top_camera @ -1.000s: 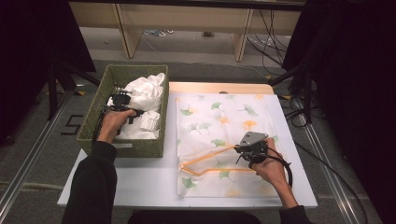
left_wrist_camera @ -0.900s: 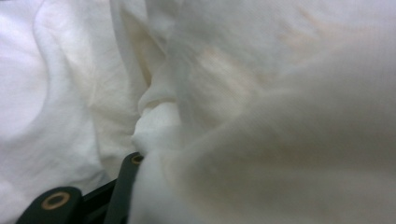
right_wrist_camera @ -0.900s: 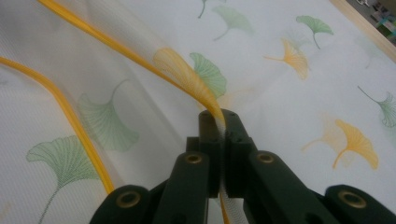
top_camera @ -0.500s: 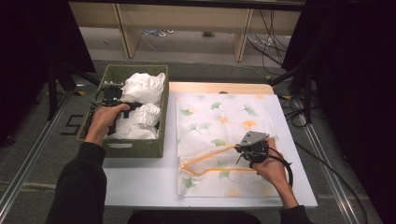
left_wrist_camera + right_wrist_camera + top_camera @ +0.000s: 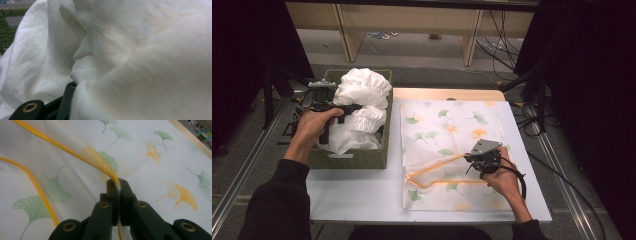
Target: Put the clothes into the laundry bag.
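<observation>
A white cloth rises in a bunch out of the green woven basket at the table's left. My left gripper is shut on it from the left side. In the left gripper view the cloth drapes over the jaws, and one black jaw shows at the bottom left. A white mesh bag with a ginkgo-leaf print lies flat on the table's right half. My right gripper is shut on the bag's orange-trimmed edge and holds it a little above the lower layer, jaws pressed together.
More white cloth lies in the basket under the lifted bunch. The white table has bare surface in front of the basket. Wooden frames and cables stand on the floor beyond the far edge. A cable trails from the right gripper.
My left gripper has drawn the white cloth up and back out of the basket, so the bunch stands higher. The right gripper and the bag edge have stayed put.
</observation>
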A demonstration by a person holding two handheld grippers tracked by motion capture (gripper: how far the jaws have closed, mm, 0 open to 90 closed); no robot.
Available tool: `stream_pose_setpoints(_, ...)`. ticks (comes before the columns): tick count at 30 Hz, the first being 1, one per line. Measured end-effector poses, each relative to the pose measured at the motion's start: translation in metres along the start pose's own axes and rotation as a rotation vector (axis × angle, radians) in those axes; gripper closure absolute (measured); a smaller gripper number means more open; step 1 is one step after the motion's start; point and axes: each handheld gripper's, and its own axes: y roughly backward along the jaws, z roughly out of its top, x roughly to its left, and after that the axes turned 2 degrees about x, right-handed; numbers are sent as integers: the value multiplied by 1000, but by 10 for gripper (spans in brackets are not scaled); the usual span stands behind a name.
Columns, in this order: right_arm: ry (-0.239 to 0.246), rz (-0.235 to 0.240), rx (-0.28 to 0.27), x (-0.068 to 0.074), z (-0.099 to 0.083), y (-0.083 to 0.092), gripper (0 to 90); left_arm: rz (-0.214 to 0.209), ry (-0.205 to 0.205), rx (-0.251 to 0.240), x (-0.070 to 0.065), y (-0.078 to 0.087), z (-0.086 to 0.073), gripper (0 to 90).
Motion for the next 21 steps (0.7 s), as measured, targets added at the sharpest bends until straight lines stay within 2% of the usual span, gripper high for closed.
stream_pose_setpoints(2, 2, -4, -8, -1, 0, 0, 899, -22, 6, -19, -5, 6, 1, 582)
stream_pose_setpoints(10, 11, -3, -12, -3, 0, 1, 899, -72, -52, -40, -31, 23, 1, 580)
stream_pose_setpoints(11, -6, -5, -10, -2, 0, 1, 899, -82, -56, -48, -34, 24, 1, 581)
stream_pose_setpoints(15, 11, -3, -10, -3, 0, 1, 899, -86, -96, -49, -46, 29, 0, 579)
stream_pose_setpoints(21, 9, -5, -10, -3, 0, 0, 899, -121, -120, -47, -60, 35, -2, 579)
